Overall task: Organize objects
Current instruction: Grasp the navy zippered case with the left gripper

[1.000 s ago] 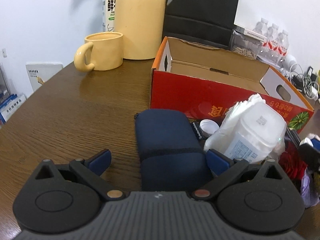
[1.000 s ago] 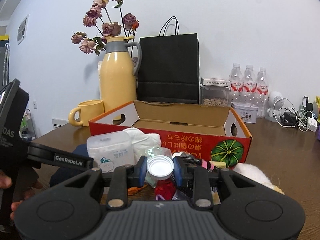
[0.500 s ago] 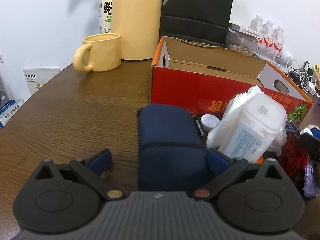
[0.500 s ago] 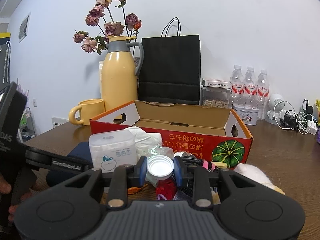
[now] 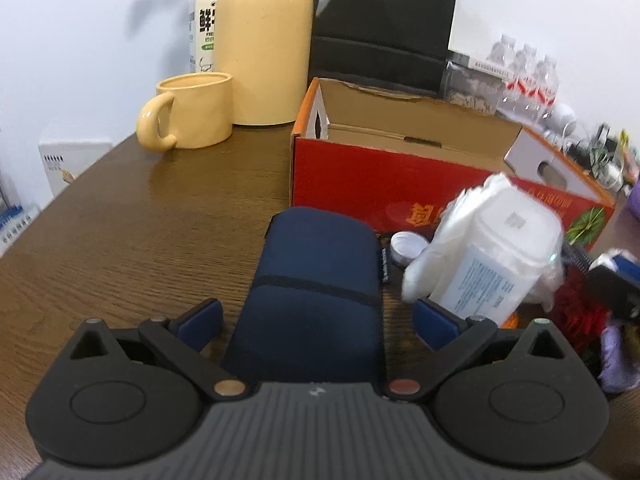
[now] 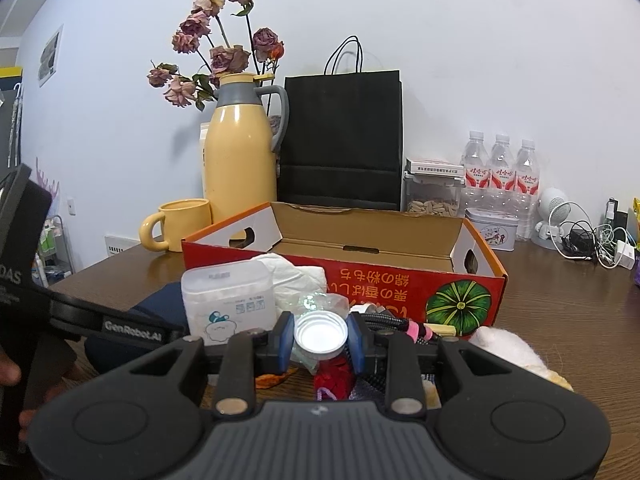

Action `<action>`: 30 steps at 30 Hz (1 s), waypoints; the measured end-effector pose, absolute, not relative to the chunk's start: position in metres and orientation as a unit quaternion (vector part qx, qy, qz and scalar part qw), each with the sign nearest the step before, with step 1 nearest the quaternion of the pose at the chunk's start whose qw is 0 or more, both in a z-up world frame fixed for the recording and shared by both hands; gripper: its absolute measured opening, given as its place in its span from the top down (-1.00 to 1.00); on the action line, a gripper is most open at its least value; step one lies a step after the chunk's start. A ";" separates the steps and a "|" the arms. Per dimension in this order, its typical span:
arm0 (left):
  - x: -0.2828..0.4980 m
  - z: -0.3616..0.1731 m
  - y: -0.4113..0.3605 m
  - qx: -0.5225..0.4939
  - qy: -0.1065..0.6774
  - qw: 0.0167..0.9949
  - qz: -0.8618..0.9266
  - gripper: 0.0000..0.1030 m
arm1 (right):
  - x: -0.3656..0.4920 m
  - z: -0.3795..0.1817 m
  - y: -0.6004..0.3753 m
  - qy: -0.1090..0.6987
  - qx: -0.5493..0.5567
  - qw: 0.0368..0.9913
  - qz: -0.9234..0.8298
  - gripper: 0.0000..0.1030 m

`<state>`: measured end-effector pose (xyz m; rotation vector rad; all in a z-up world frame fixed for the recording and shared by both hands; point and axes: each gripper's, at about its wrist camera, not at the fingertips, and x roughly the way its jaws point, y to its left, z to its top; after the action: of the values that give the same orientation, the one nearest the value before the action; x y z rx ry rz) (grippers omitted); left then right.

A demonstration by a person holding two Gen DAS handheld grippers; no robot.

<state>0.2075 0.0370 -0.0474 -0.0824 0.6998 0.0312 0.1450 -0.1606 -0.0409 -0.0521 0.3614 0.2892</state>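
In the left wrist view, my left gripper [image 5: 318, 318] stands open over the wooden table [image 5: 140, 240], its blue pads on either side of a navy pouch [image 5: 316, 280] without touching it. To the right of the pouch leans a white plastic wipes tub [image 5: 500, 256], and the red cardboard box [image 5: 400, 176] stands open behind both. In the right wrist view, my right gripper [image 6: 320, 338] is shut on a round white lid [image 6: 320, 334], pads pressed to its sides, above the clutter in front of the box [image 6: 400, 280]. What hangs under the lid is hidden.
A yellow mug [image 5: 192, 116] and a yellow flask [image 5: 264, 40] stand at the back left, with a black paper bag [image 6: 340, 140] behind the box. Water bottles [image 6: 500, 176], a tin and cables sit at the right. Red fabric [image 6: 336, 380], a braided cable [image 6: 392, 320] and white fluff [image 6: 508, 344] lie in front.
The left gripper has shifted only slightly over the pouch, its jaws still wide. The right gripper and the lid have not moved.
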 end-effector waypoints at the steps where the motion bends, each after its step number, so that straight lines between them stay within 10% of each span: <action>1: 0.209 -0.050 0.036 -0.032 0.345 0.938 0.024 -1.00 | 0.145 -0.041 -0.161 0.179 -0.026 0.973 0.143 0.47; 5: 0.207 -0.053 0.034 -0.024 0.339 0.939 0.054 -1.00 | 0.145 -0.041 -0.161 0.177 -0.022 0.973 0.148 0.47; 15: 0.192 -0.048 0.040 -0.044 0.313 0.948 0.032 -0.29 | 0.141 -0.042 -0.161 0.168 -0.023 0.974 0.149 0.47; 30: 0.160 -0.023 0.043 -0.073 0.264 0.961 0.046 -0.25 | 0.131 -0.029 -0.165 0.139 -0.015 0.977 0.158 0.47</action>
<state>0.1601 0.0430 -0.0226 -0.1472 0.5356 0.0942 0.1306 -0.1653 -0.0294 -0.0305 0.2806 0.3182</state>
